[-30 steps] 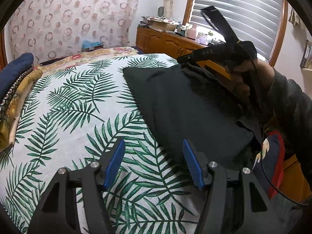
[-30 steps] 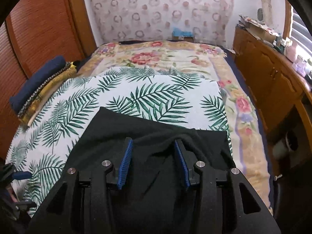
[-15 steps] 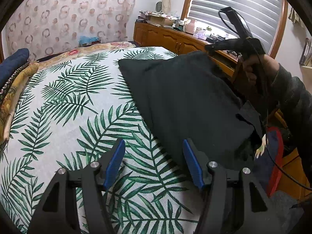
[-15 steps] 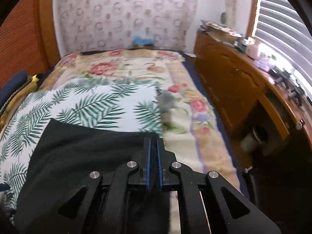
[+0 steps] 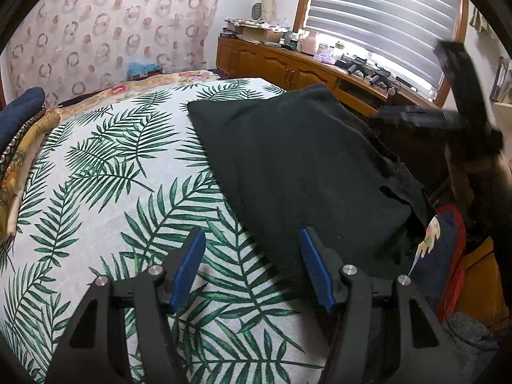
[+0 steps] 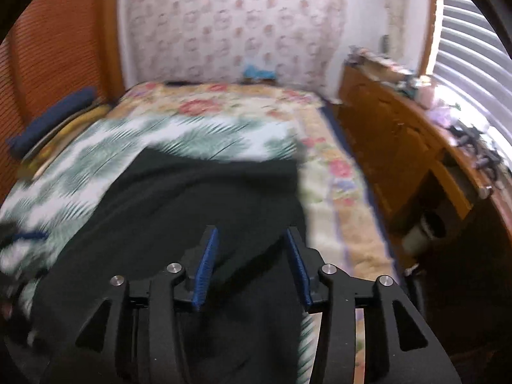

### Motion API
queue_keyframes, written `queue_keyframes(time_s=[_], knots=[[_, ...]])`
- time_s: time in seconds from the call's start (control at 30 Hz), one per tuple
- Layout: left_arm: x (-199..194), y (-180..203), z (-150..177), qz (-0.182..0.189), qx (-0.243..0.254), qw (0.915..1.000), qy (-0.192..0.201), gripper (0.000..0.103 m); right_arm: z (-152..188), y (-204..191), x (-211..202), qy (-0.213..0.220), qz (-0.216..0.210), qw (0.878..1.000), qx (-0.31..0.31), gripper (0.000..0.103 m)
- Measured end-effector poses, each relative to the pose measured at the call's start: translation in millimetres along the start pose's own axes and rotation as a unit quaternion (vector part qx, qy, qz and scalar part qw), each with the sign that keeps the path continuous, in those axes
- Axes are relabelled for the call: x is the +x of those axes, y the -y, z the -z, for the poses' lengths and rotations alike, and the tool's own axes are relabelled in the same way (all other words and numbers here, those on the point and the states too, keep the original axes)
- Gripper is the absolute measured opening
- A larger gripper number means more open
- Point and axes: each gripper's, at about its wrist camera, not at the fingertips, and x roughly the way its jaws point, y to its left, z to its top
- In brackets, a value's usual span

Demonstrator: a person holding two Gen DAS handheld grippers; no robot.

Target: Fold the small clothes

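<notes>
While the blue pads (image 6: 204, 268) of the right gripper (image 6: 252, 265) stand apart, having just been opening, nothing is clamped between them; only the black garment (image 6: 192, 198) is seen below and beyond the gap, and whether it is touched cannot be told through the blur. The left gripper (image 5: 252, 265) is likewise held with its fingers well apart and empty, poised over the palm-leaf sheet (image 5: 96, 172) just beside the garment's near edge. The garment (image 5: 300, 172) is laid folded on the right part of the bed, with one side draped over the bed's edge near a red-and-navy bag (image 5: 448, 256).

The step in hand is judged to be a release after a fold, with the next fold still to be set up. For this to be done well, the overhanging side should be drawn back onto the sheet first. Two corners of one edge should then be pinched together, through all layers, and carried across low and evenly, so that no layer is dragged out of line.
</notes>
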Motion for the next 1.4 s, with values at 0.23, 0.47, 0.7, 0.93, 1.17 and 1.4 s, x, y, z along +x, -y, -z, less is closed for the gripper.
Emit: queue_keyframes(time_s=[0.23,0.47,0.7,0.93,1.17,1.4], knots=[[-2,3,0,-0.001,0.003,1.0,0.002,0.061,39,-44,-3,-0.037,-0.061,0.997,-0.022,0.045],[-3,2,1,0.004,0.005,1.0,0.003,0.061,66,-46,-4,-0.091,-0.066,0.992,-0.051,0.041],[-3,8,3,0.008,0.008,0.9999,-0.002,0.061,92,-20,-22,-0.14,-0.015,0.988,-0.064,0.029],[-8,20,4,0.023,0.015,0.9996,-0.008,0.061,101,8,-41,-0.133,0.024,0.99,-0.03,0.036],[-2,27,13,0.038,0.022,0.9984,-0.037,0.061,103,20,-40,-0.08,0.028,0.996,0.004,0.049],[4,29,27,0.05,0.019,0.9966,-0.062,0.061,113,32,-28,-0.079,-0.006,0.996,0.047,0.049]])
